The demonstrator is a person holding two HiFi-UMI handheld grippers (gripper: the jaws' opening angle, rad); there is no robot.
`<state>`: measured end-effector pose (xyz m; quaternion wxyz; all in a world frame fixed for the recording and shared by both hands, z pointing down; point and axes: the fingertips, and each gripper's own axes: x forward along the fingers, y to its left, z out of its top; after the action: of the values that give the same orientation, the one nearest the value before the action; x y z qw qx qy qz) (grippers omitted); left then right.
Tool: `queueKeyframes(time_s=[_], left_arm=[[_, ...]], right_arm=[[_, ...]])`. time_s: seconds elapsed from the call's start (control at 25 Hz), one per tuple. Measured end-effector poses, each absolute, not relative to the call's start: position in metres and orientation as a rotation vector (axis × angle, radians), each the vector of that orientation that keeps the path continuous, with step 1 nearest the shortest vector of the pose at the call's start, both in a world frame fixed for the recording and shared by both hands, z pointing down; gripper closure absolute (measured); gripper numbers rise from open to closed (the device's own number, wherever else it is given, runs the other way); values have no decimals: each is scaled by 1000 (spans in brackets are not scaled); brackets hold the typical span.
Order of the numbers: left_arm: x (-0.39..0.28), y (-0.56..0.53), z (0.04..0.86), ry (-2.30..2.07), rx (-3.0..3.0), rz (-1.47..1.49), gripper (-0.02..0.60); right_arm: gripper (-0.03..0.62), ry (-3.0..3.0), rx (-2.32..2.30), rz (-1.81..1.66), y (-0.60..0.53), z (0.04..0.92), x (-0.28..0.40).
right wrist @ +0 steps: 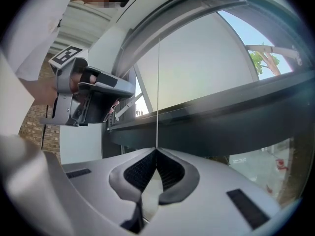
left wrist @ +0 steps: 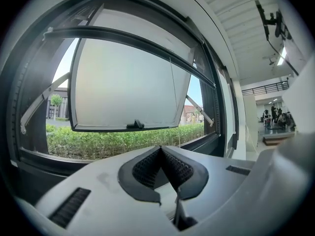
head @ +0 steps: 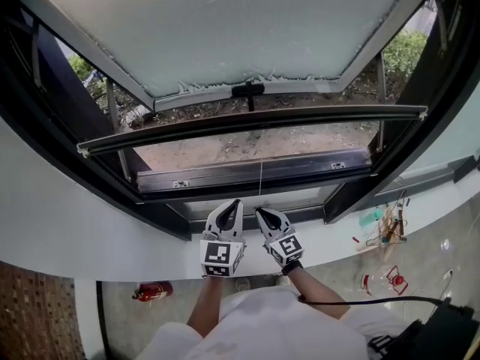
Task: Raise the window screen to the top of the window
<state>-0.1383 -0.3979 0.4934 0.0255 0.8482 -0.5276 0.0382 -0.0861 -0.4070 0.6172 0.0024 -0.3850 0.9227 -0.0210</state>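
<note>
The big window (head: 64,122) is open, with its glass pane (head: 225,28) pushed out on the far side. The screen bar (head: 255,121) lies across the opening, part way up, above the sill. The right gripper (head: 259,211) pinches the thin cord (right wrist: 158,92) hanging from the bar. The left gripper (head: 237,202) is just beside it, with its fingers closed on nothing.

Two tongs (head: 237,203) (head: 259,212), one thin cord (head: 261,177), one dark screen bar (head: 255,121) and one frosted pane (head: 225,28) swung outward.
</note>
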Motion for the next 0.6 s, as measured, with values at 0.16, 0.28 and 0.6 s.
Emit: queueKeyframes(time_s=[0.16,0.28,0.6], left_arm=[[-141,-397,493,-1643,2618,119,580],[-140,-396,495,-1641,2614,125,580],[-142,-395,500,-1653,2592,122,580]], right_arm=[[591,2885,-1213,-67,-408,616,-83],[591,2886,-1198,-70,-406,613,-85],[591,2874,-1169,-36,-406,595,-88]])
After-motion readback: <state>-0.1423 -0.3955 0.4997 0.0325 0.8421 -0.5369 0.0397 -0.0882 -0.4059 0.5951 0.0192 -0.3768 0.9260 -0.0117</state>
